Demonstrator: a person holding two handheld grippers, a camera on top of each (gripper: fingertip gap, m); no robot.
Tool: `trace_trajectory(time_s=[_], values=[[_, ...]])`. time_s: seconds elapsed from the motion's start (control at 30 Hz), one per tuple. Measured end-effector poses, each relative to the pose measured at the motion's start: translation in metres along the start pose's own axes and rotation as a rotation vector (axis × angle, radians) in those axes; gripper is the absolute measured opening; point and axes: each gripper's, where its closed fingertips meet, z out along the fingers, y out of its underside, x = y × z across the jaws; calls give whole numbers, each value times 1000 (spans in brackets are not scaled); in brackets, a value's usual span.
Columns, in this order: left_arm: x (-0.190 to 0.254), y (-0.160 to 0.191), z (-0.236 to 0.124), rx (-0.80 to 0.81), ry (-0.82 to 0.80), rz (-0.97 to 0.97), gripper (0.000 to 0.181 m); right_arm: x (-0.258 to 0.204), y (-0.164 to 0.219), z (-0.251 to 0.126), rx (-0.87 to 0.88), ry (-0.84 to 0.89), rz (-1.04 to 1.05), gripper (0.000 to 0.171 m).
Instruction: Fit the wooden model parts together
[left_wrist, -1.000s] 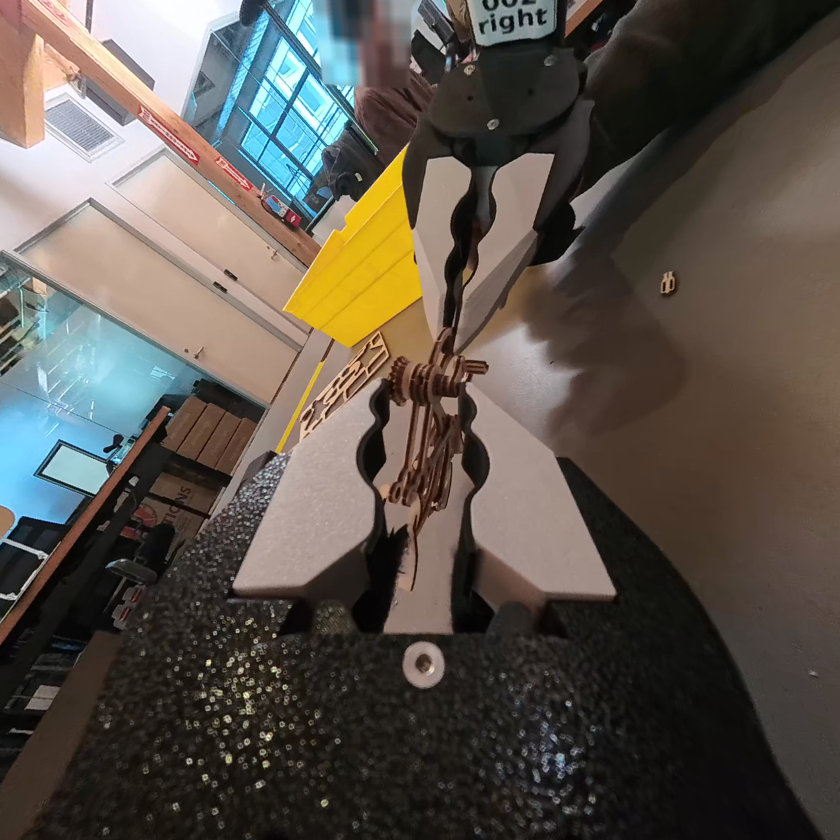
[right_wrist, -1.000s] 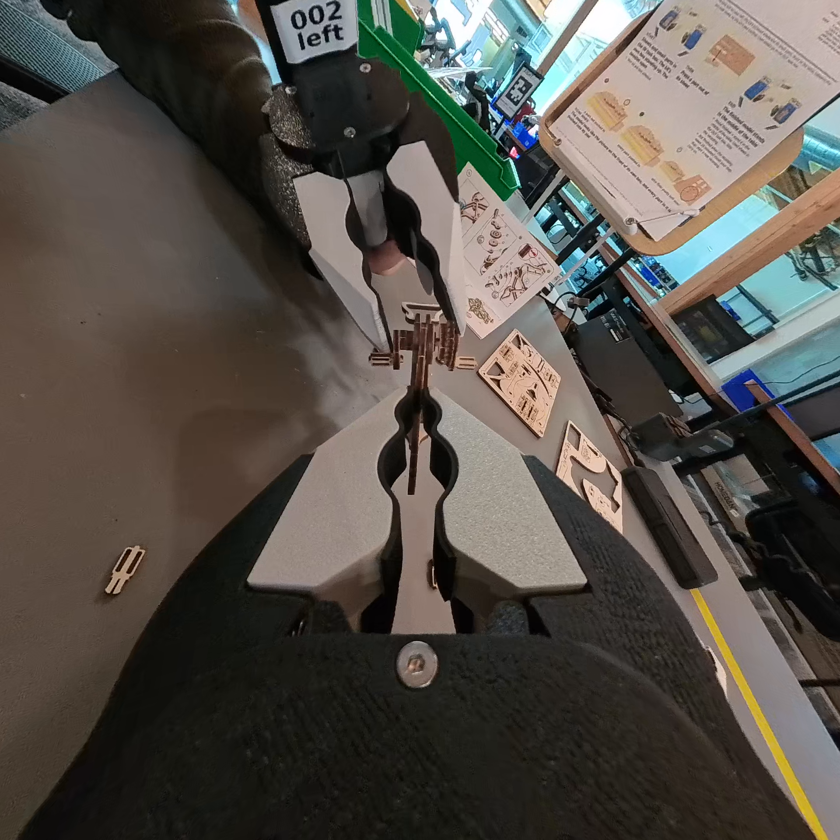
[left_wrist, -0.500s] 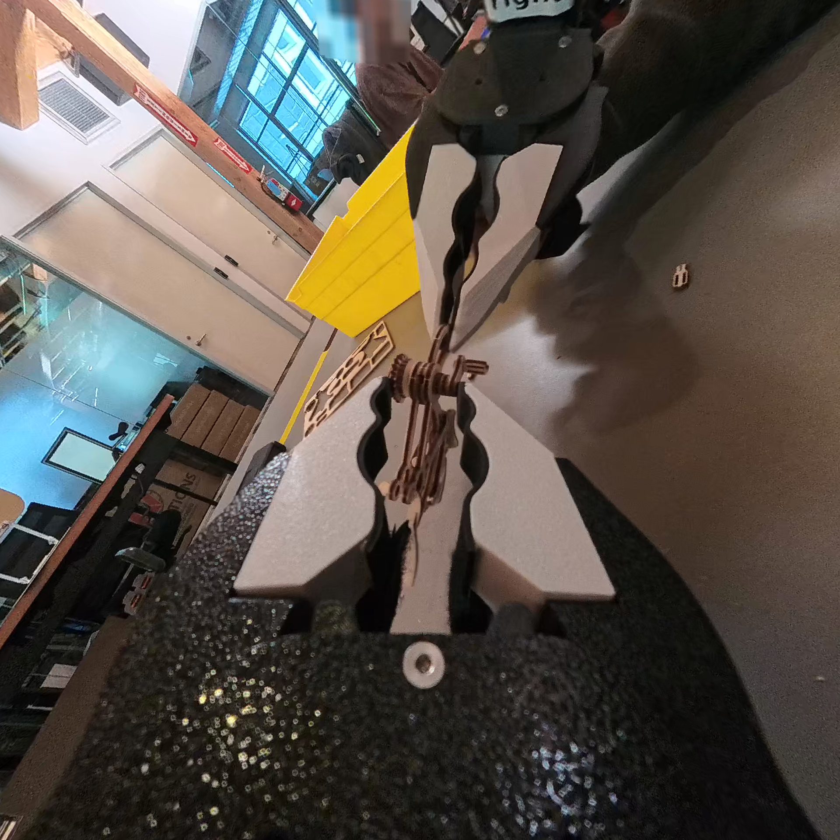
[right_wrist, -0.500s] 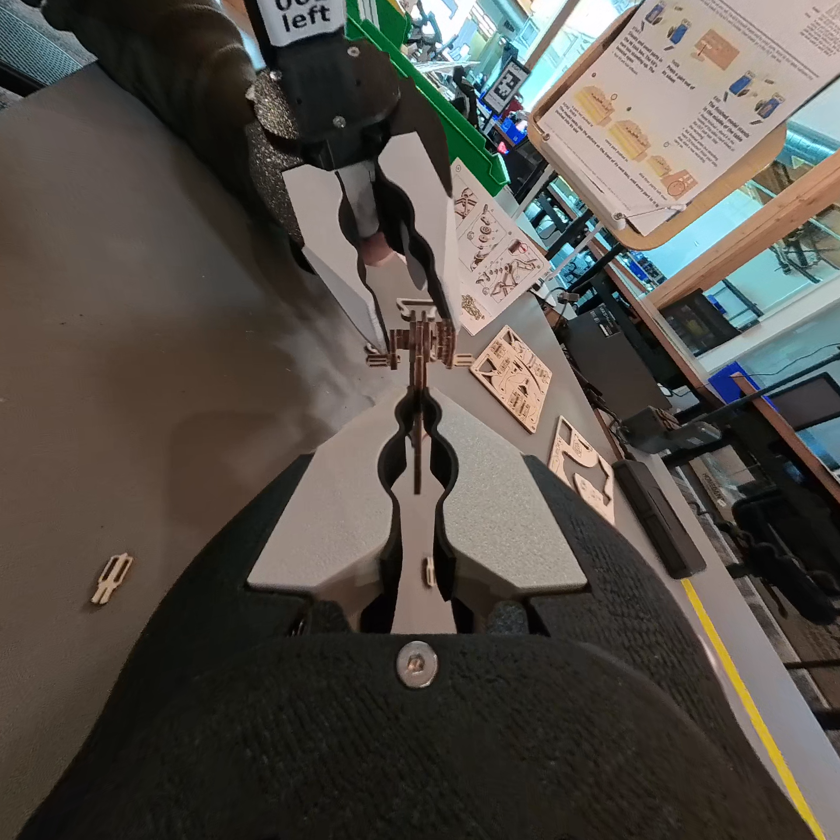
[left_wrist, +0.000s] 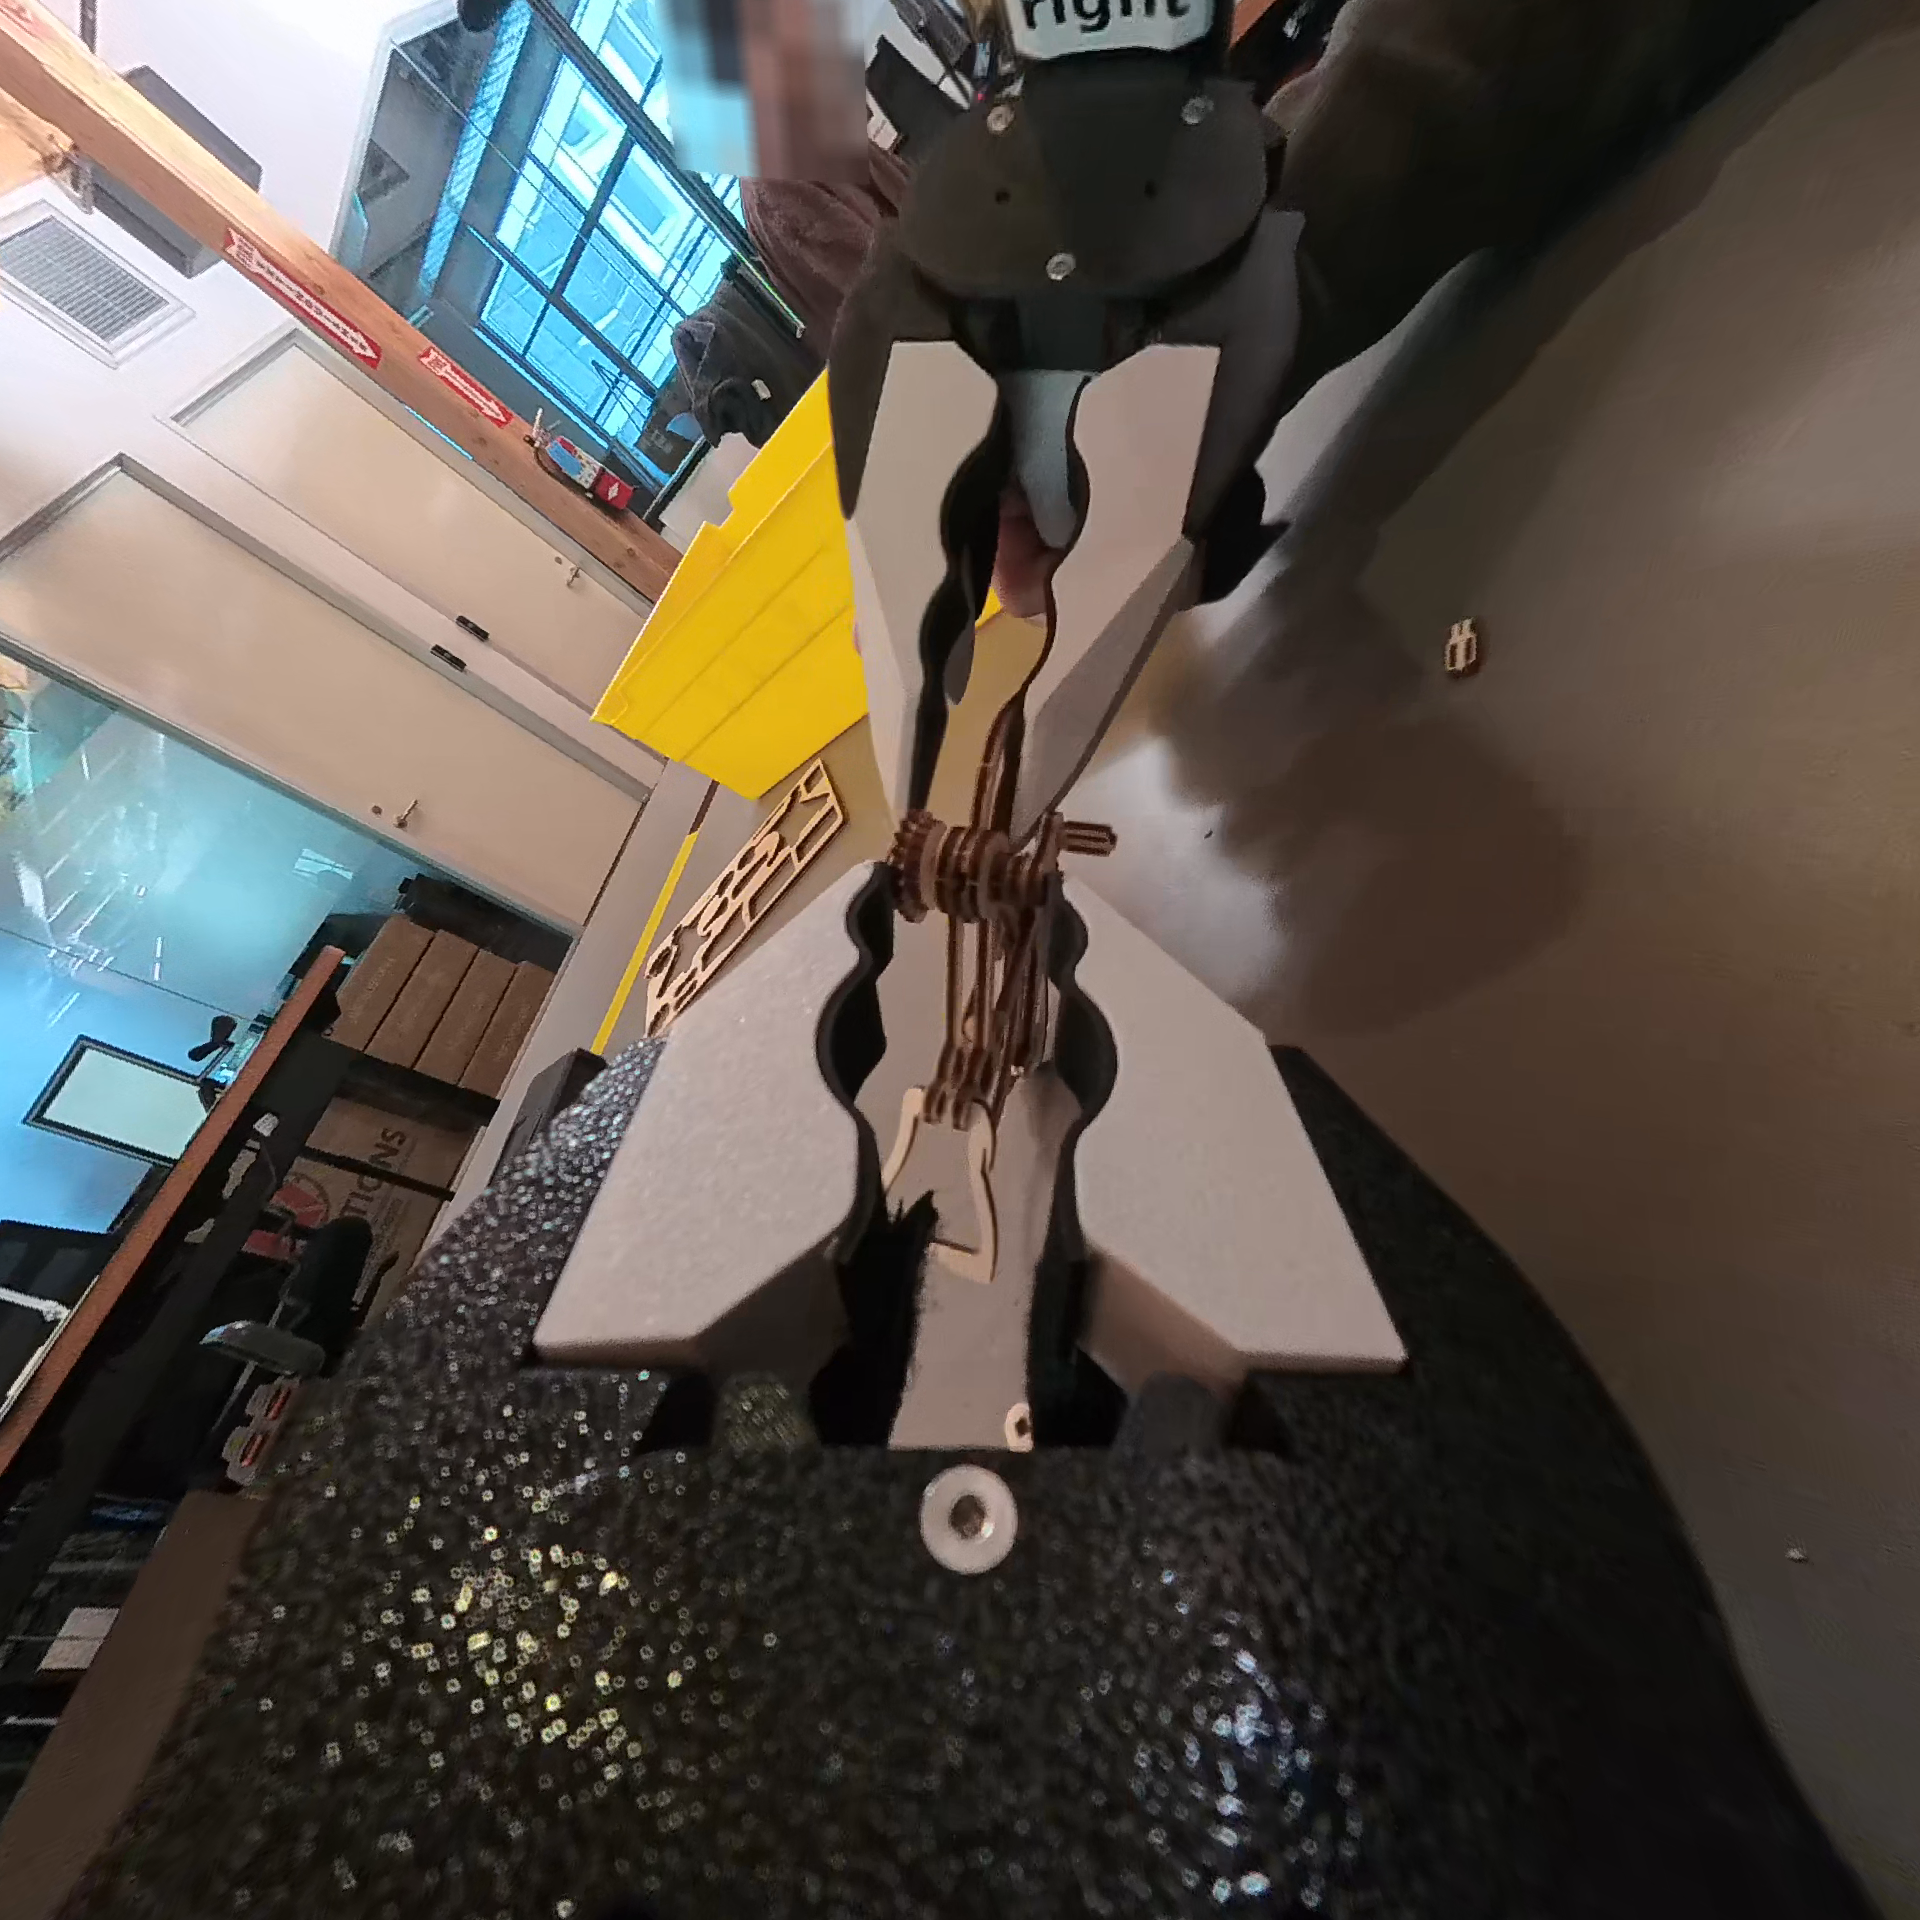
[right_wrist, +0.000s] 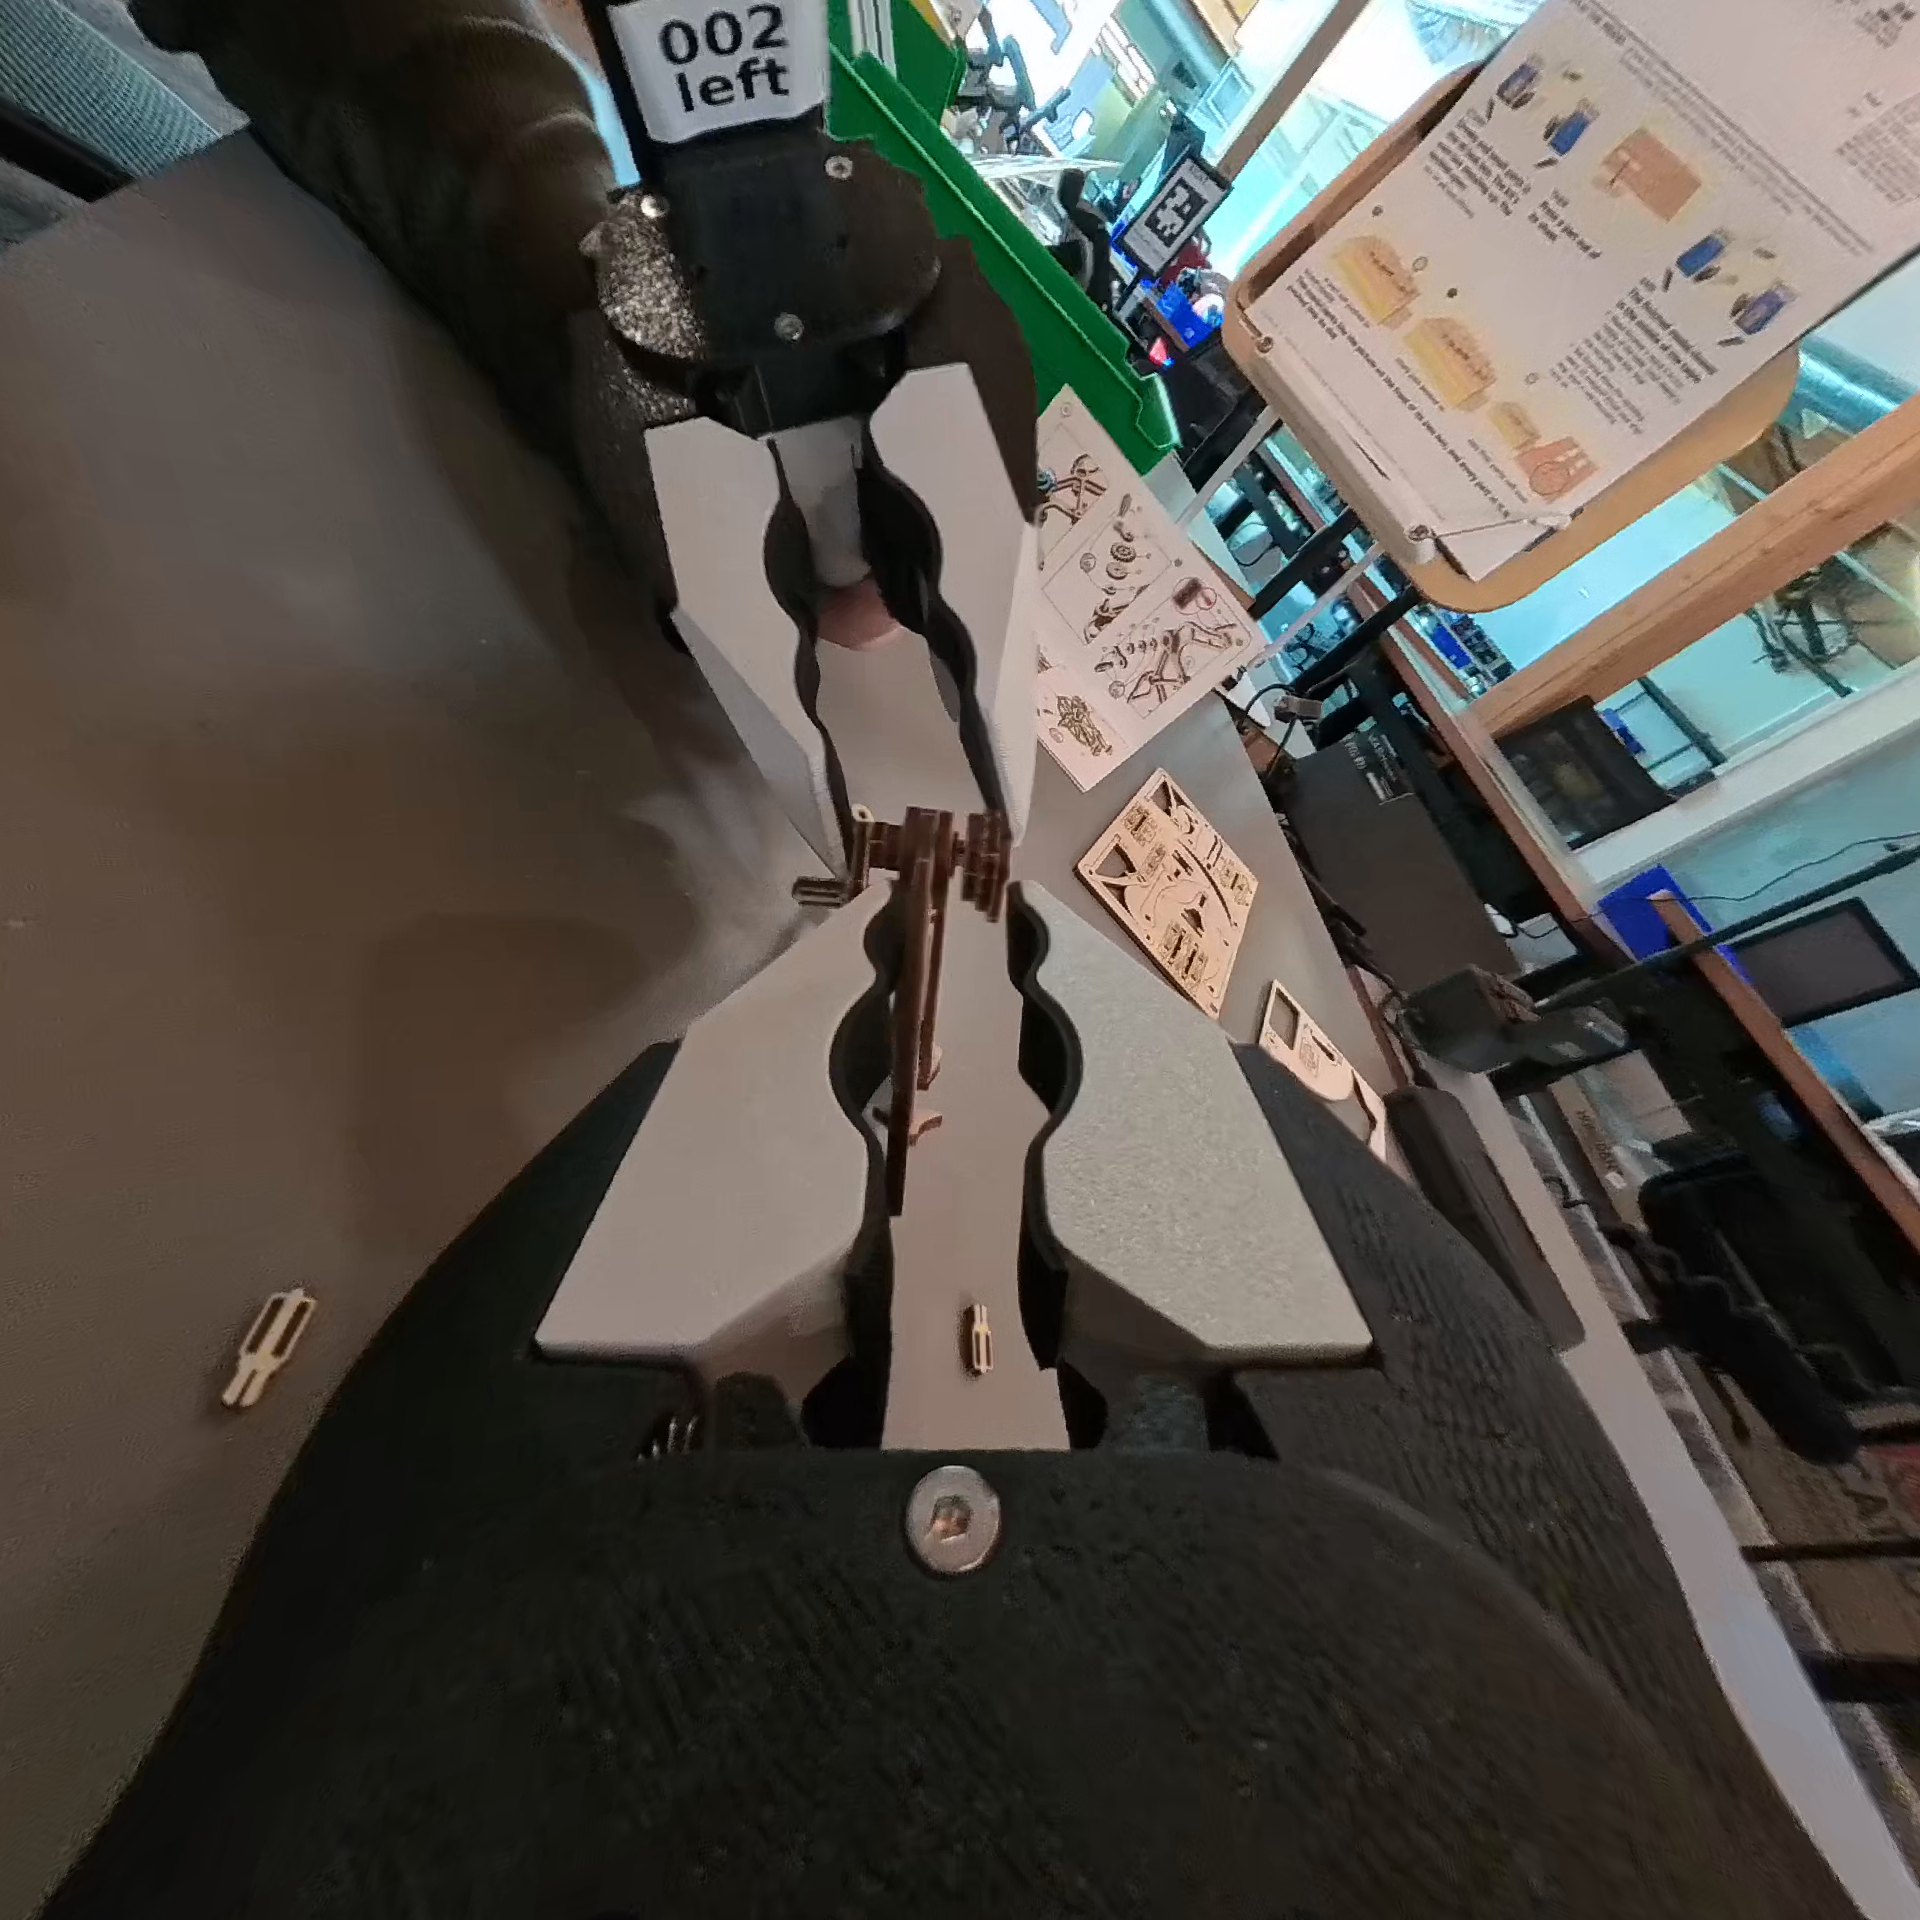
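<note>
Wooden model (left_wrist: 982, 914), part-built: left gripper (left_wrist: 971, 894) clamps it; right gripper (right_wrist: 940, 914) stands released around an added strut. Step: seating. Next: press strut home squarely.

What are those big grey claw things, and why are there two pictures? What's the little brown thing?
Those are two hand-held grippers, like big tweezers, one in each of a person's hands. Each carries a camera looking along its fingers, so each picture shows its own claw close and the other facing it. The left gripper pinches a small wooden model of stacked gears. The right gripper is open around one flat part of it. On the grey table lie a tiny loose wooden piece, wooden sheets with parts cut out, and a picture instruction sheet.
</note>
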Motion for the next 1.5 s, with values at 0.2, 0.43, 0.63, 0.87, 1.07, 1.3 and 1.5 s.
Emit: trace_trajectory(time_s=[0.2, 0.43, 0.63, 0.87, 1.07, 1.3, 1.5], values=[[-1, 0, 0, 2, 2, -10, 27, 1, -1, 0, 7, 25, -35, 16], [0, 0, 0, 1, 4, -5, 27, -1, -2, 0, 17, 8, -33, 15], [1, 1, 1, 0, 8, -4, 27, -1, -2, 0, 21, 7, -32, 15], [1, 1, 1, 0, 8, -4, 27, -1, -2, 0, 23, 11, -48, 14], [1, 2, 2, -6, 9, 2, 27, -2, -1, 1, 19, 12, -48, 14], [1, 4, 2, -23, 7, 4, 27, 0, 1, 3, -3, 15, -23, 11], [0, 6, 2, -43, -4, 12, 27, 0, 2, 4, -28, 36, -39, 10]])
